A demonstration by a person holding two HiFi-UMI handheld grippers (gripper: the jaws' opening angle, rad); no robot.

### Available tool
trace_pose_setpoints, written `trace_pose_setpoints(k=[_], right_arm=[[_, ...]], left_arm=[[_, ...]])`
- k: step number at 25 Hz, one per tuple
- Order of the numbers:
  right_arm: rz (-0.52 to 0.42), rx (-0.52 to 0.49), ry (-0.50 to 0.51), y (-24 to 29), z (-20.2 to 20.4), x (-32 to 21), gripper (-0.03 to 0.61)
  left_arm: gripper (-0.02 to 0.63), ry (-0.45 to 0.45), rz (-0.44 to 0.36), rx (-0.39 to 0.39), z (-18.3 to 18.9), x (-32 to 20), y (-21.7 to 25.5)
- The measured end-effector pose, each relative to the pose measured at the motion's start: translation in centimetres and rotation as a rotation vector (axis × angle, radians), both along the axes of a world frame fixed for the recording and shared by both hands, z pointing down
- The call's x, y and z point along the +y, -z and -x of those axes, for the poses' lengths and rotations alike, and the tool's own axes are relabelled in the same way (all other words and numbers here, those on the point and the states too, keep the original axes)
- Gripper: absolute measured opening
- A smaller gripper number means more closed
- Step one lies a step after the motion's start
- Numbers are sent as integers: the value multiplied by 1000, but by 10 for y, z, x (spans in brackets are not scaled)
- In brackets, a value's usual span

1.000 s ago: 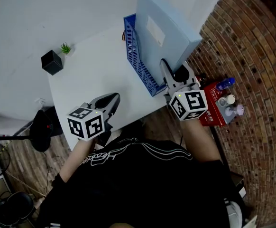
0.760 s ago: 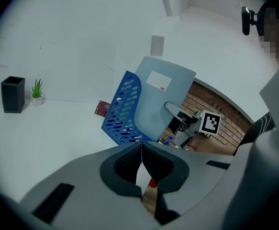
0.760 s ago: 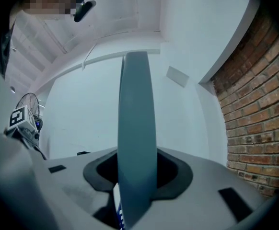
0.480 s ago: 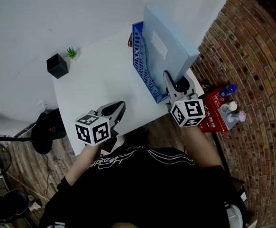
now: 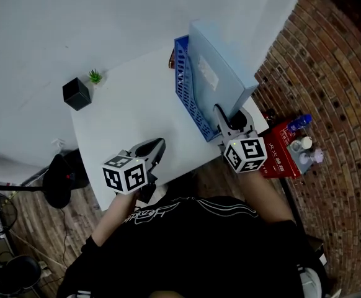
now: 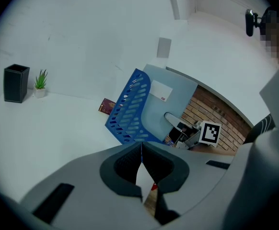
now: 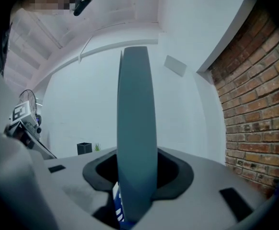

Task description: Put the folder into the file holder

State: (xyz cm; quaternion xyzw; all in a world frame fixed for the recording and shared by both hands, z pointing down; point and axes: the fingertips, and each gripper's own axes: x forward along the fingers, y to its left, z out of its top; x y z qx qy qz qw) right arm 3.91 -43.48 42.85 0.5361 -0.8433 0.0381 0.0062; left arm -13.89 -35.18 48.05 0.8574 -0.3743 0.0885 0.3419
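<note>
Layout on the white table point(image 5: 131, 113), left to right: black square pen pot point(image 5: 76, 94) with a small green potted plant point(image 5: 95, 76) just beside it at the far corner, then my left gripper point(image 5: 157, 144) over the near edge, jaws together with nothing between them. Blue perforated plastic file holder point(image 5: 187, 85) stands on the table's right part, and the pale blue folder point(image 5: 221, 73) stands upright just right of its perforated wall, lower edge apparently down inside it. Right gripper point(image 5: 219, 112) is clamped on the folder's near edge; a red box point(image 5: 280, 160) sits off the table at far right.
</note>
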Motion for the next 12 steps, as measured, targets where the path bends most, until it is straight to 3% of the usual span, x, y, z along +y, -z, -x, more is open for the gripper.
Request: trace_pose_setpoints(k=[12], right_arm=[[127, 31, 5, -34, 4, -2, 173]], left_arm=[[32, 32, -2, -3, 6, 4, -1]])
